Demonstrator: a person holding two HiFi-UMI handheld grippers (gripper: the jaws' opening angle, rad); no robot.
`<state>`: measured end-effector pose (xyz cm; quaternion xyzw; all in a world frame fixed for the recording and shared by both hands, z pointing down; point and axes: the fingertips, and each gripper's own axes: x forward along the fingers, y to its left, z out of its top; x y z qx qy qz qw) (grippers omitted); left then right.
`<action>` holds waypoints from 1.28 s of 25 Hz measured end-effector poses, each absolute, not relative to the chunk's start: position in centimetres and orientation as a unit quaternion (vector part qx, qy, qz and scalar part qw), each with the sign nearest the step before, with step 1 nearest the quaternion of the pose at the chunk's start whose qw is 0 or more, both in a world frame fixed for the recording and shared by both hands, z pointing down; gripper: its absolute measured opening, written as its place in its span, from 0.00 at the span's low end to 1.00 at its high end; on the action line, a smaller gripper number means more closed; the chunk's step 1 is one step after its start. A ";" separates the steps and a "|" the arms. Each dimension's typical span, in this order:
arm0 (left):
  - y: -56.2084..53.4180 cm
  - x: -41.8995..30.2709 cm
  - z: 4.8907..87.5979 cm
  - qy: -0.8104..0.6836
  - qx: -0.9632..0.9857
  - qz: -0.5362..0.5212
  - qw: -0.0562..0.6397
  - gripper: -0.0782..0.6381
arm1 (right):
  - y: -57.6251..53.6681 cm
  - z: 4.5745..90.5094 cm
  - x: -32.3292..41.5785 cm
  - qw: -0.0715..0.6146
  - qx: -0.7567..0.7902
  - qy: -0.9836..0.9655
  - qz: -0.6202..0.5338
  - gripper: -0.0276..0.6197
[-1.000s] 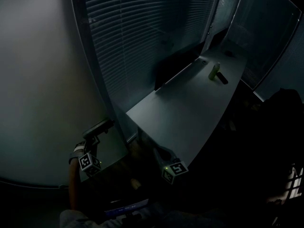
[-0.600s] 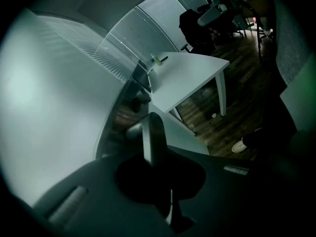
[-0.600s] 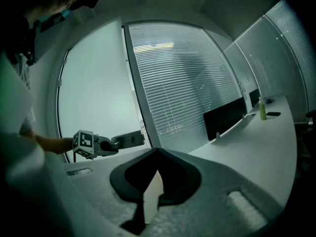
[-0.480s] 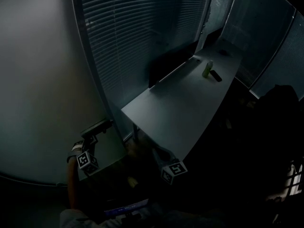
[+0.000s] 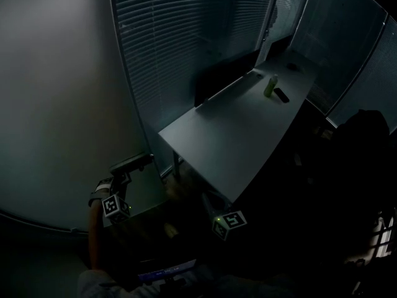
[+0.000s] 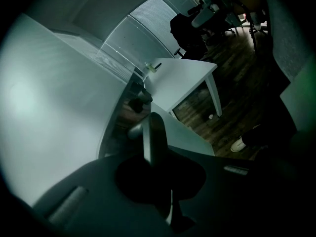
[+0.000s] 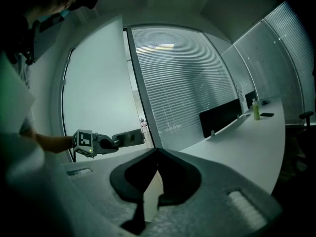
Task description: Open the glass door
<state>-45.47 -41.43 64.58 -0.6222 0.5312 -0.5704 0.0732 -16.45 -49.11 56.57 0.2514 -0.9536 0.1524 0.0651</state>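
The frosted glass door (image 5: 62,104) fills the left of the head view, its dark frame edge running down to my left gripper (image 5: 126,171). That gripper is shut on the door handle (image 5: 139,161), a flat grey lever. In the left gripper view the door handle (image 6: 153,132) rises like a blade from the closed left gripper (image 6: 154,164), with a metal stub on its left side. The right gripper view shows the left gripper (image 7: 112,142) at the door (image 7: 94,83) edge. My right gripper (image 5: 209,202) hangs shut and empty below the table; the right gripper (image 7: 158,151) tips meet.
A long white table (image 5: 236,135) runs back to the right and carries a green bottle (image 5: 270,85), a small dark object (image 5: 281,95) and a black screen (image 5: 223,79). Slatted blinds (image 5: 186,42) cover the glass wall behind. A dark chair (image 5: 366,141) stands at the right.
The door frame and the handle have shifted to the right in the head view, with my left gripper still on the handle. My right gripper has kept its spot below the table.
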 end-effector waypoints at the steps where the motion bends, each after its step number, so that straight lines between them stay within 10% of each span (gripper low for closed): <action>1: -41.2 -45.0 64.6 0.531 -0.622 -0.570 0.079 0.11 | -48.7 56.8 -16.2 0.066 0.250 -0.954 0.152 0.05; 32: -32.4 -35.5 62.5 0.494 -0.642 -0.568 0.144 0.11 | -38.5 54.0 -8.7 0.061 0.241 -0.961 0.124 0.05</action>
